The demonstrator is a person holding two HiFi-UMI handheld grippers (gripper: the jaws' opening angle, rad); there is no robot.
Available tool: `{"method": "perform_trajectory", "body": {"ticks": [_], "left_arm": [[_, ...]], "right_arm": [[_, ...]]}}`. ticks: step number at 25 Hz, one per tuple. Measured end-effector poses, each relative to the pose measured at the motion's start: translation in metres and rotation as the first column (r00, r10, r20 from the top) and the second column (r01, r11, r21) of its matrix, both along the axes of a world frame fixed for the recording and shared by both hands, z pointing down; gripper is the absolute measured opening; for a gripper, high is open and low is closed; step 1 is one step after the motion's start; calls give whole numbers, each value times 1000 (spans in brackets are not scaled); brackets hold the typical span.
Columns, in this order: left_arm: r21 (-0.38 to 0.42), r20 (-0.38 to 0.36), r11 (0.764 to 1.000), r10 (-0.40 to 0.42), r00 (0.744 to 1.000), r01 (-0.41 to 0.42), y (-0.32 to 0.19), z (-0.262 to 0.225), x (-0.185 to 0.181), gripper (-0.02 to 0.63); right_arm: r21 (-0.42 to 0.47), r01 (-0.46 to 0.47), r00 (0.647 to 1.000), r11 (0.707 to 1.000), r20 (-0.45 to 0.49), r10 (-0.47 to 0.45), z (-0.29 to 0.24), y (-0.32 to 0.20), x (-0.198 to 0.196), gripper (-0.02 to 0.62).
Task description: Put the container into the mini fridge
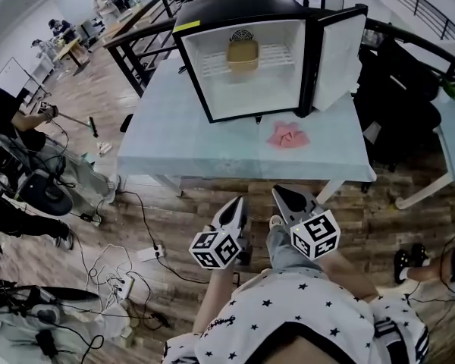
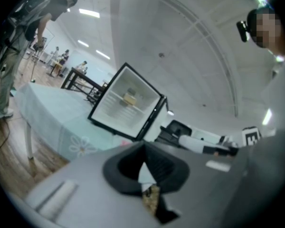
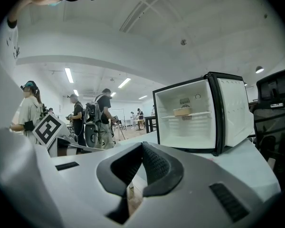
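My left gripper (image 2: 143, 146) has its jaws pressed together with nothing between them. My right gripper (image 3: 141, 147) is the same: jaws closed tip to tip, empty. I hold both low in front of me, side by side over the wooden floor (image 1: 182, 203), short of the near edge of the bench (image 1: 189, 146), and both point toward it.

Past the tips, on the bench's pale green top, a crumpled pink cloth (image 1: 288, 136) lies just in front of the mini fridge (image 1: 235, 4), near its lower right corner. The fridge stands on the far part of the bench with its door (image 1: 340, 55) swung open to the right.

The container (image 1: 243, 54), a tan tub, sits inside on the wire shelf (image 1: 212, 61), about the middle of it and toward the back wall, well apart from both of my grippers.

To my left, cables and a power strip (image 1: 150, 253) lie on the floor, and other people stand farther off in the room.
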State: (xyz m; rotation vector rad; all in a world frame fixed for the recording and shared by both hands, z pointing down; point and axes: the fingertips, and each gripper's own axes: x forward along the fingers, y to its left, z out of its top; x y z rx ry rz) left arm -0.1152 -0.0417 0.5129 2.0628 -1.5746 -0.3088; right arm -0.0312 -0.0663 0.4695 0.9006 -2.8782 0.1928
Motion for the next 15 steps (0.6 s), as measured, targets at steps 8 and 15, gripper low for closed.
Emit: {"method": "perform_trajectory", "body": {"ticks": [8,15], "left_arm": [[-2,-2,1000,-9,1000,9,0,-1,-4,5],[-1,-10,1000,-13,1000,13,-3,0,-5,5]], "right_arm": [[-1,2,1000,1000,-7,-2,2,-2,0,20],[3,6,1000,1000,-14,-6,3,-4,0,20]]}}
